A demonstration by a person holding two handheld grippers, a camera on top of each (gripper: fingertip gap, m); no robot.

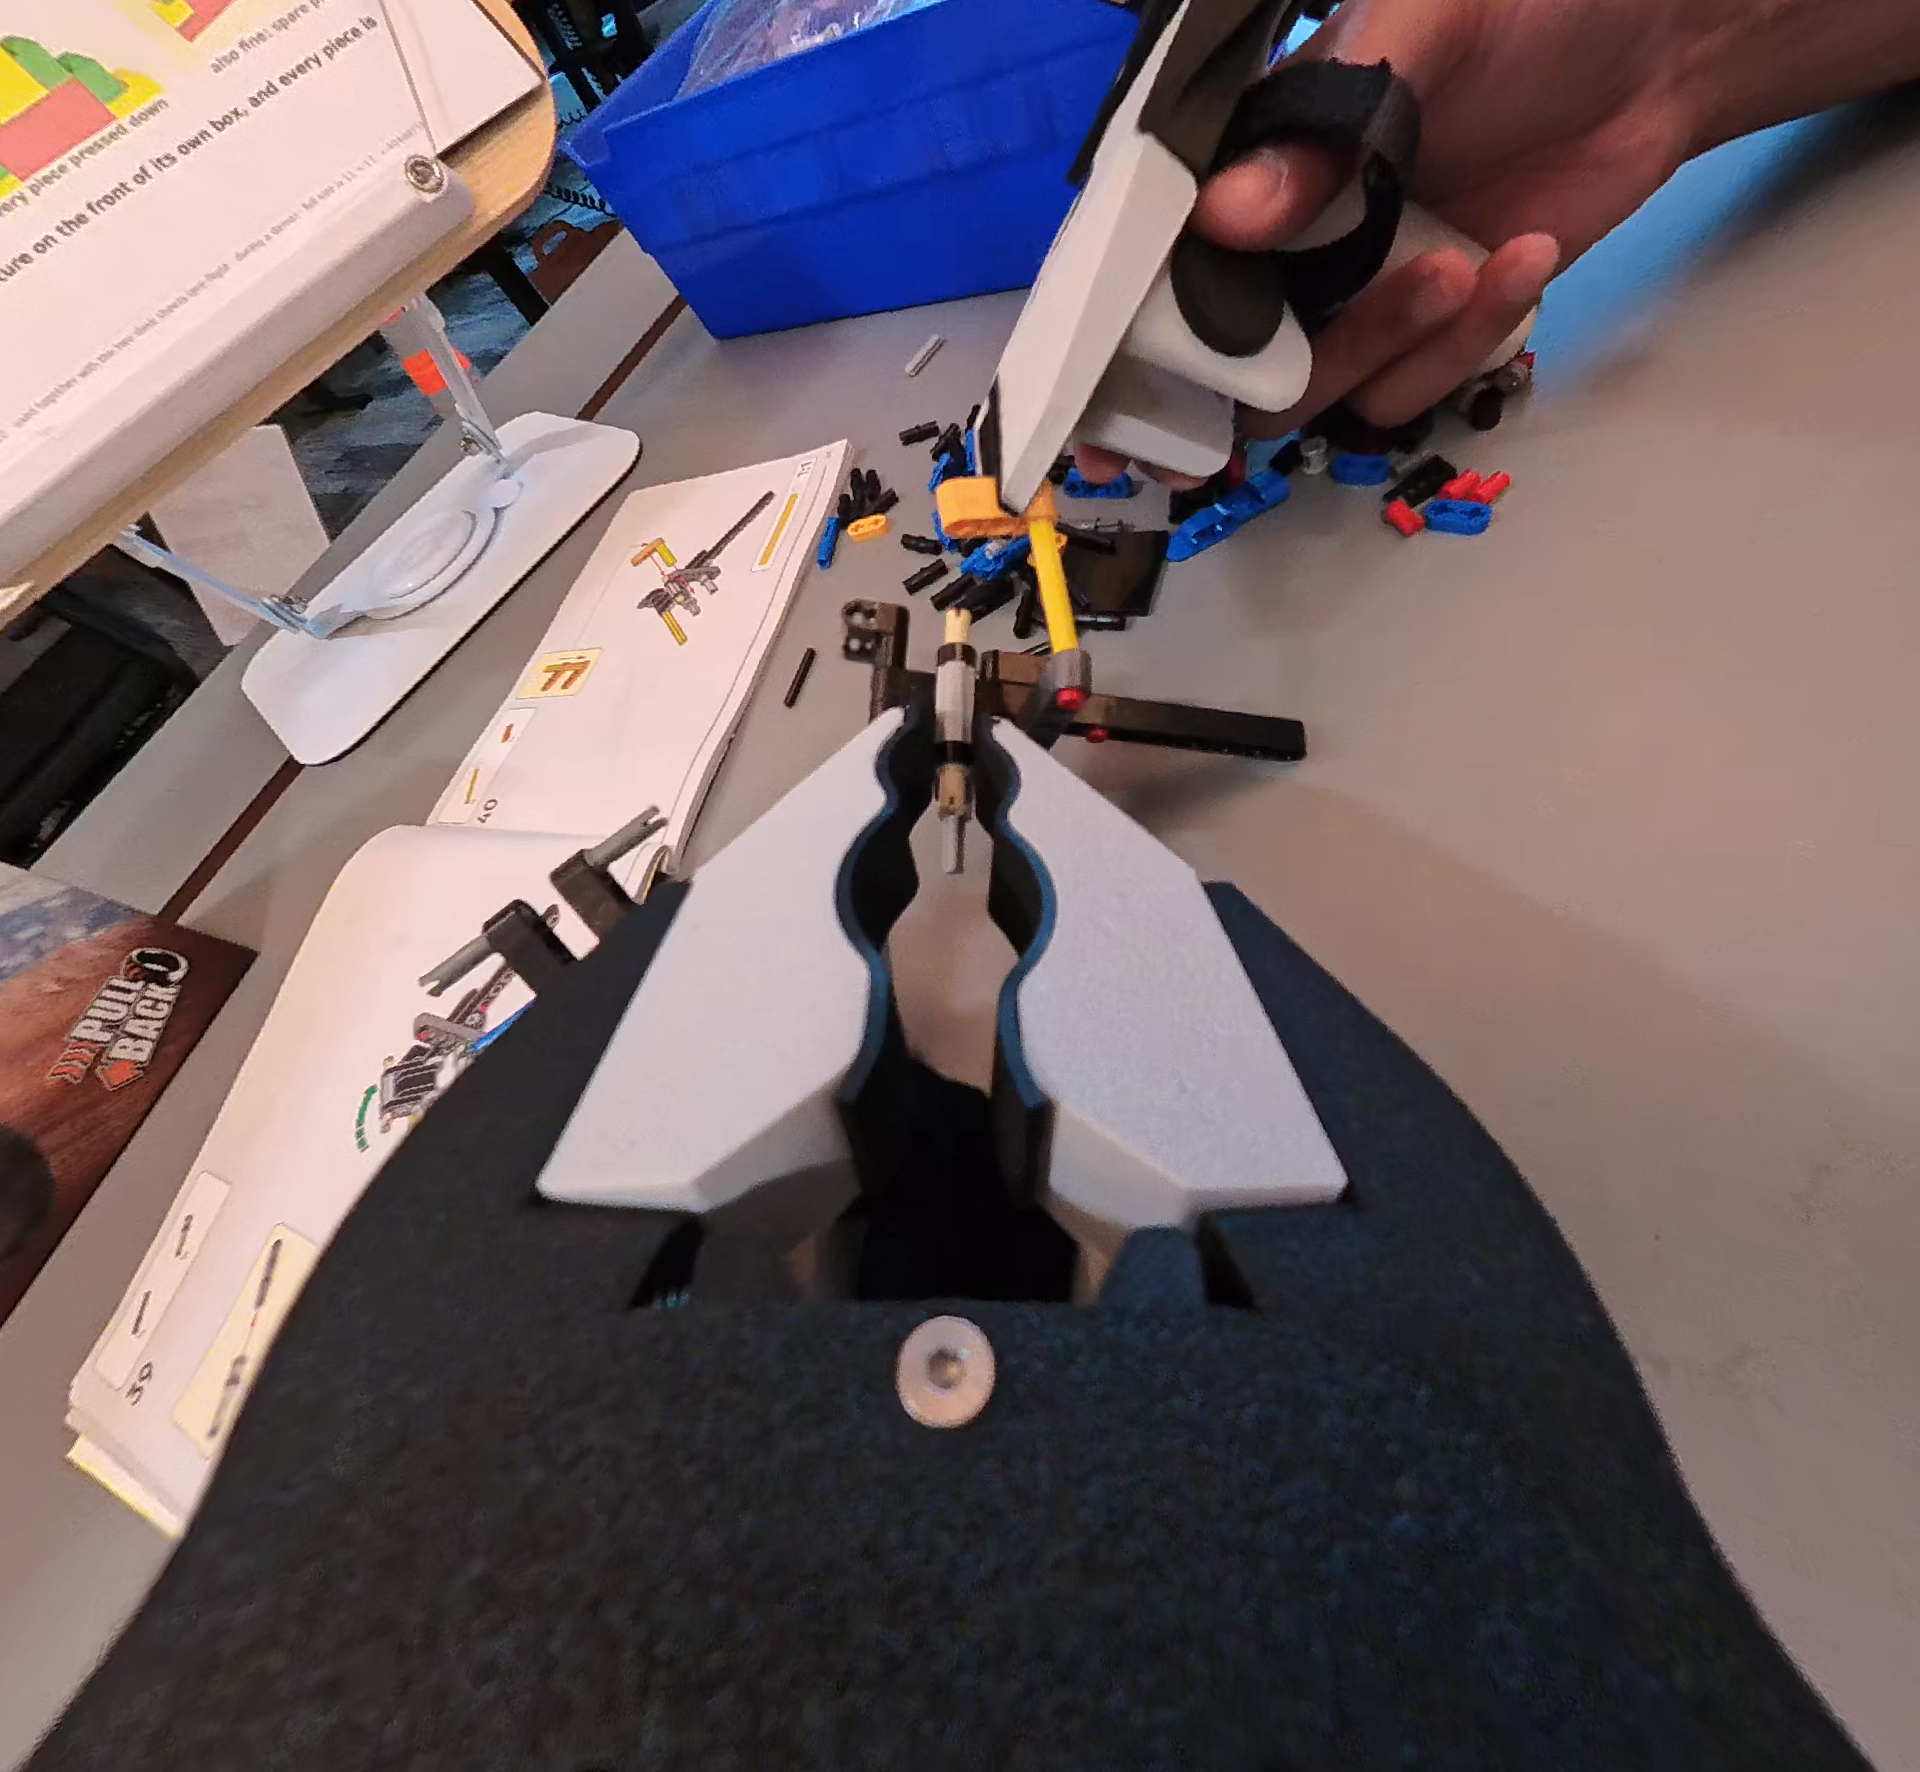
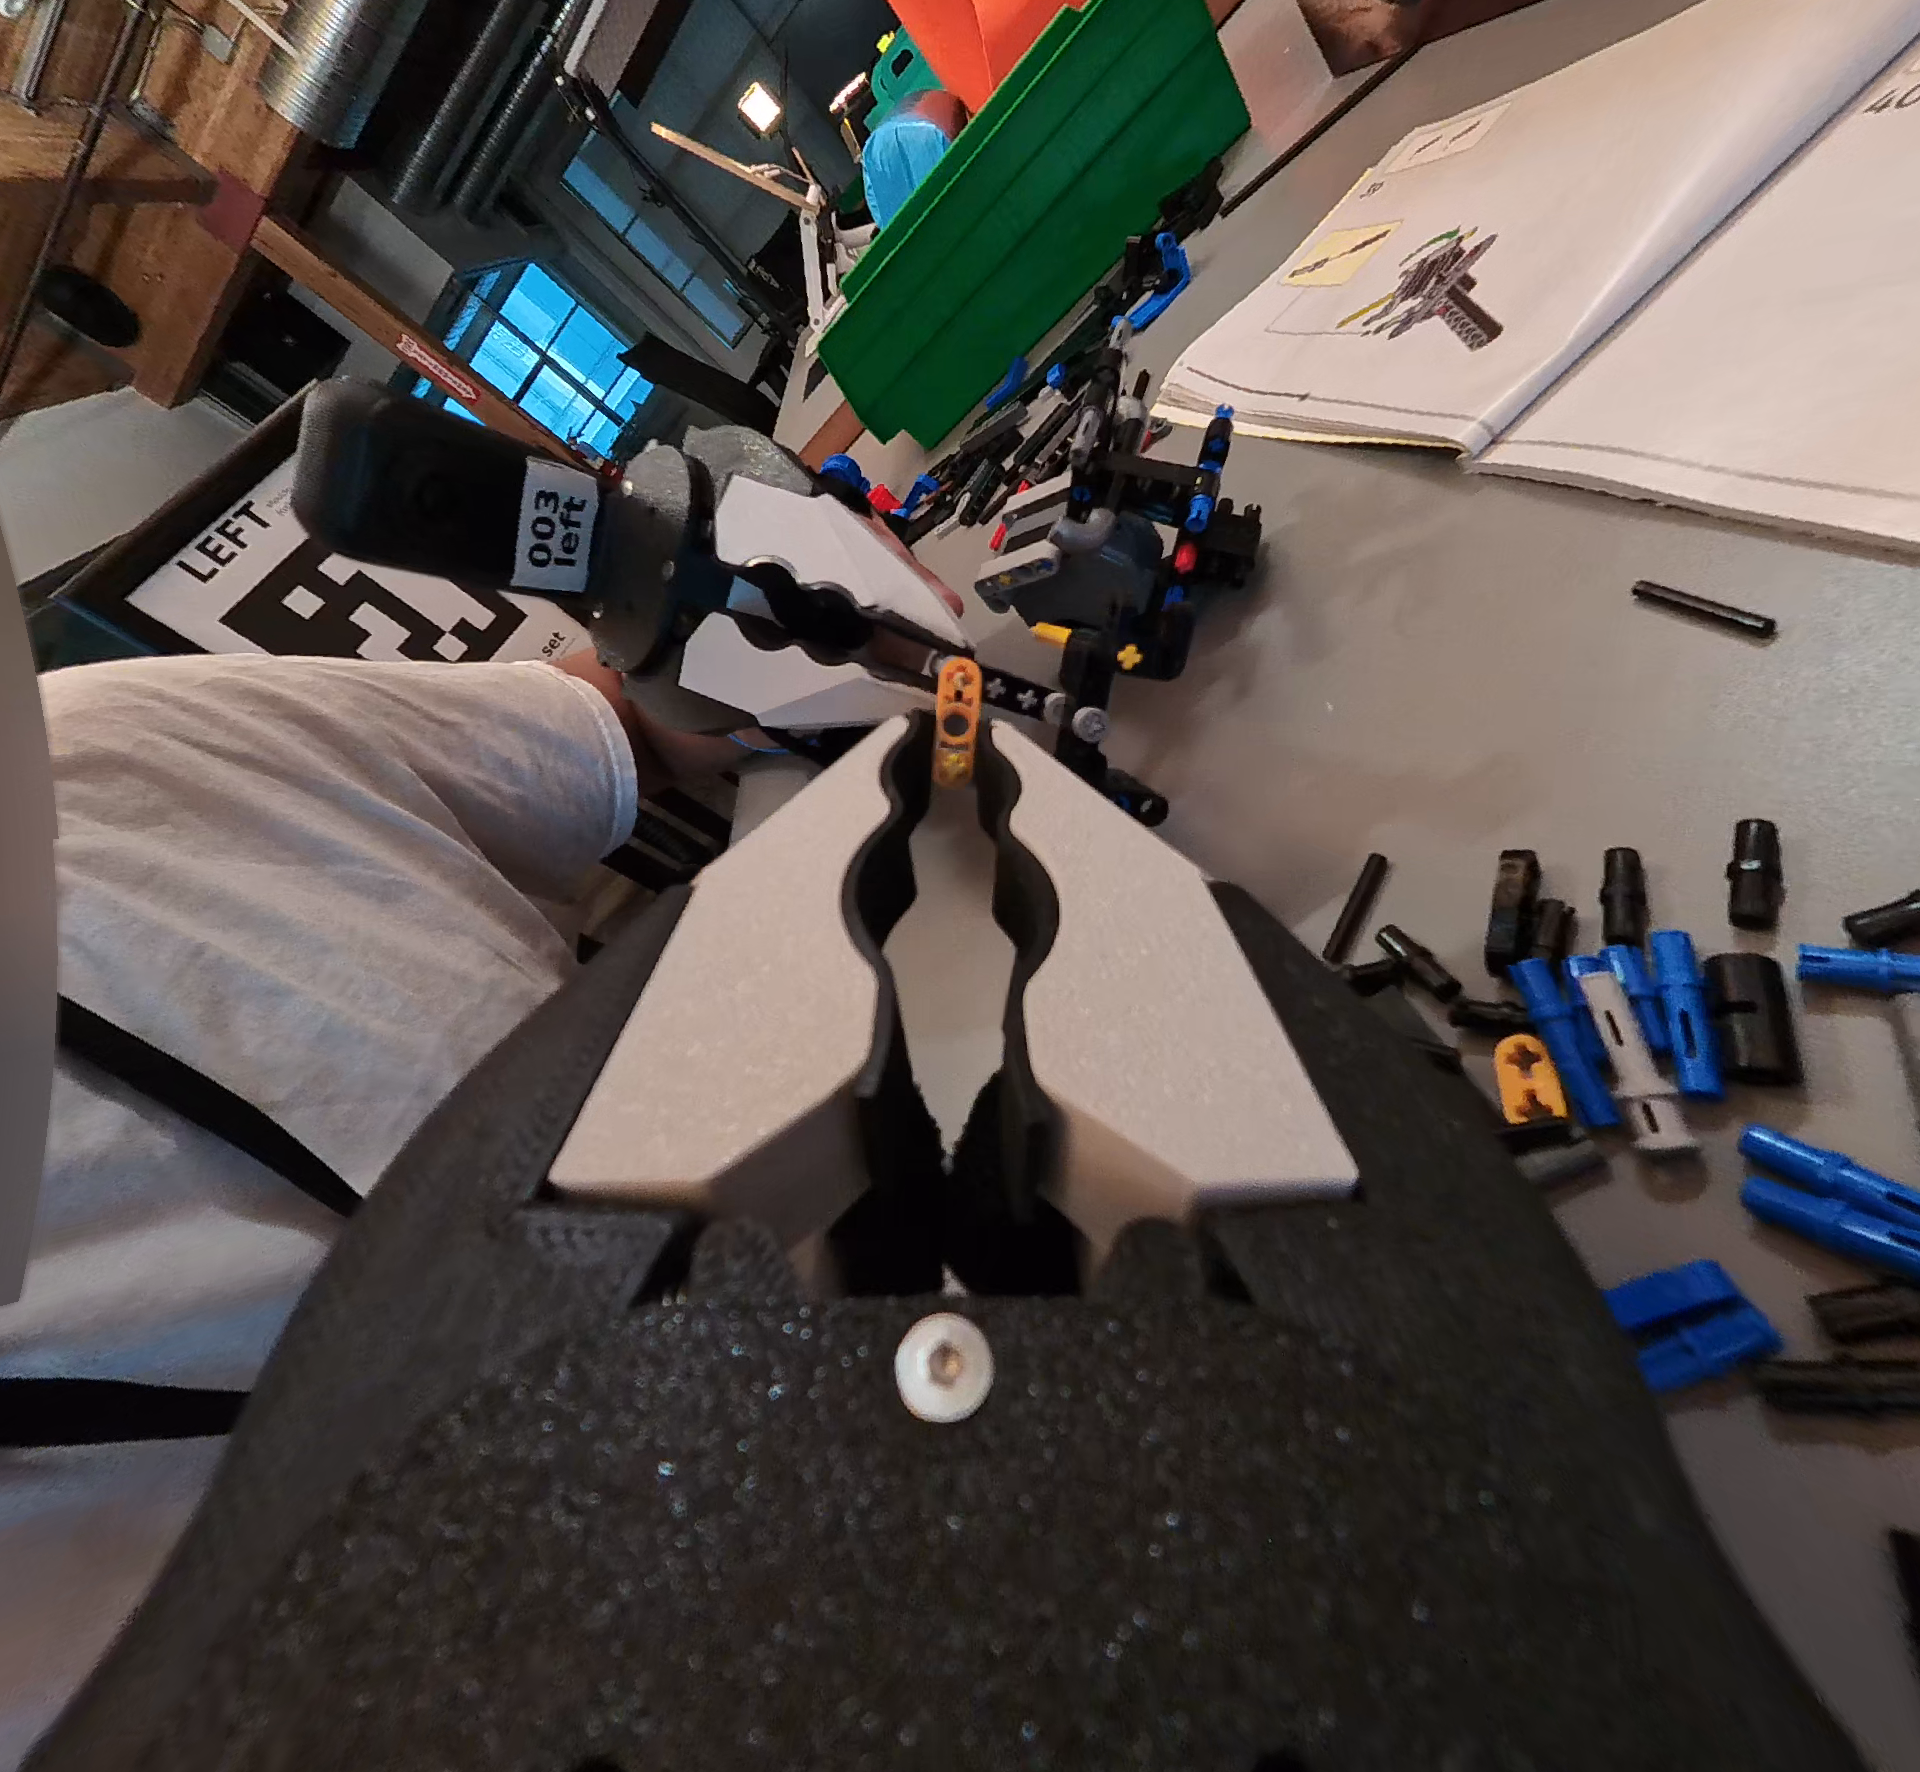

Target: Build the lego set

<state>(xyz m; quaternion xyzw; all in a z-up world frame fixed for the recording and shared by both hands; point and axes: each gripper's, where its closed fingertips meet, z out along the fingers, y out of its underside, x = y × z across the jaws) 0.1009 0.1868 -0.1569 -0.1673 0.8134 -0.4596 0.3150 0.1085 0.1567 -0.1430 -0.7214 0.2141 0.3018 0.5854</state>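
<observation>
In the left wrist view my left gripper is shut on a small black and grey sub-assembly just above the grey table. A black beam sticks out of it to the right and a yellow axle rises from it. My right gripper comes down from above, held by a hand, and pinches an orange two-hole piece at the top of the yellow axle. In the right wrist view my right gripper is shut on the orange piece, with the left gripper just beyond it.
A blue bin stands behind a pile of loose pins and pieces. An open instruction booklet and a sheet stand lie left. A part-built model, a green bin and loose pins show in the right wrist view.
</observation>
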